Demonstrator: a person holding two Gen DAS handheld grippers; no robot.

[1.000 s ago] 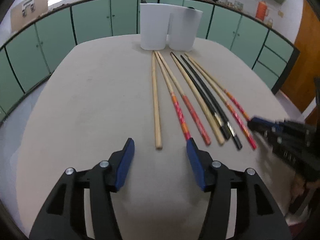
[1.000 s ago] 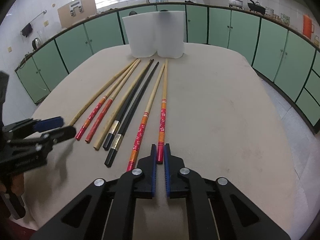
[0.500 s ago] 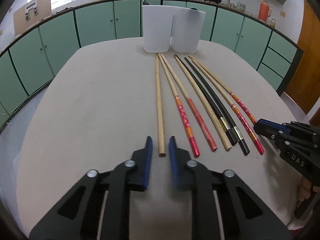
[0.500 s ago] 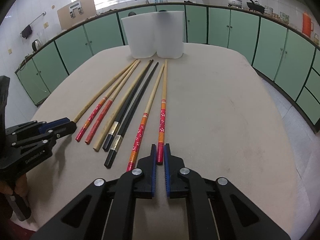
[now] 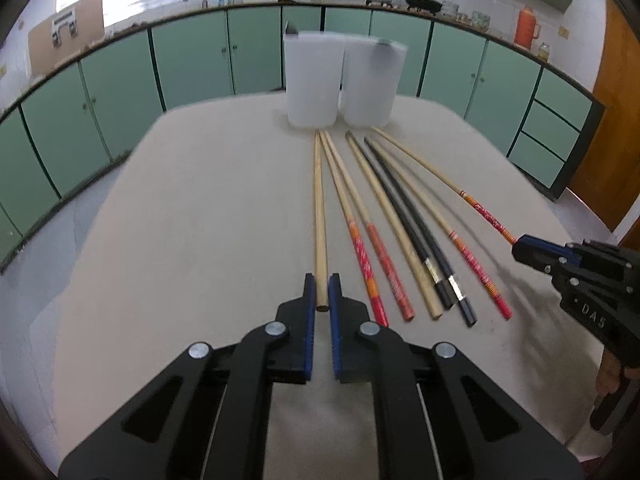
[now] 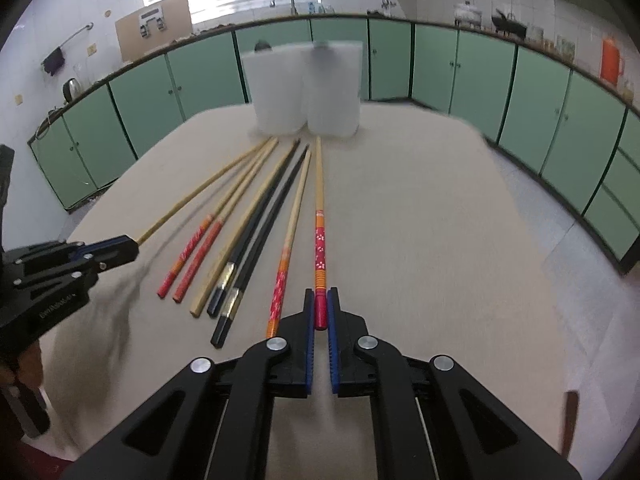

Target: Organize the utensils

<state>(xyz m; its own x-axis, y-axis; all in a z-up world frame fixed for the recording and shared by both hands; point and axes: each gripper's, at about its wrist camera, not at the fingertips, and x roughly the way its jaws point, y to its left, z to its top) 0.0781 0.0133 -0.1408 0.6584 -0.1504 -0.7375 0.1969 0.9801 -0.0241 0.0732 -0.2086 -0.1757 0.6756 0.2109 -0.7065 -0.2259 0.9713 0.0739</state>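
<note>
A beige table (image 5: 192, 240) fills both views, and green cabinets (image 5: 192, 64) are seen behind it along the walls. At the table's far end two white holders (image 5: 312, 80) are stood side by side, touching or nearly so; their edges are blurred.

Between the holders and the grippers a fan of chopsticks is laid out, thin tips toward the holders. In the left wrist view the row on the table is made up, from left to right, of two red-handled sticks (image 5: 370, 264), a plain pale stick (image 5: 396, 232), a black pair (image 5: 416, 236) with metallic bands, and one stick with an orange-and-red patterned handle (image 5: 472, 264).

The left gripper (image 5: 322, 294) is pressed together on the butt of a plain wooden chopstick (image 5: 319, 208), the leftmost of the fan, which is pinched between the blue pads. Its far tip is pointed at the left holder.

The right gripper (image 6: 320, 308) is likewise clamped on the red butt of a patterned chopstick (image 6: 319, 208), the rightmost one. In the left wrist view this stick is seen raised clear of the row, with its blurred shadow cast on the table beside it. A second patterned stick (image 6: 286, 256) is left lying just beside it.
</note>
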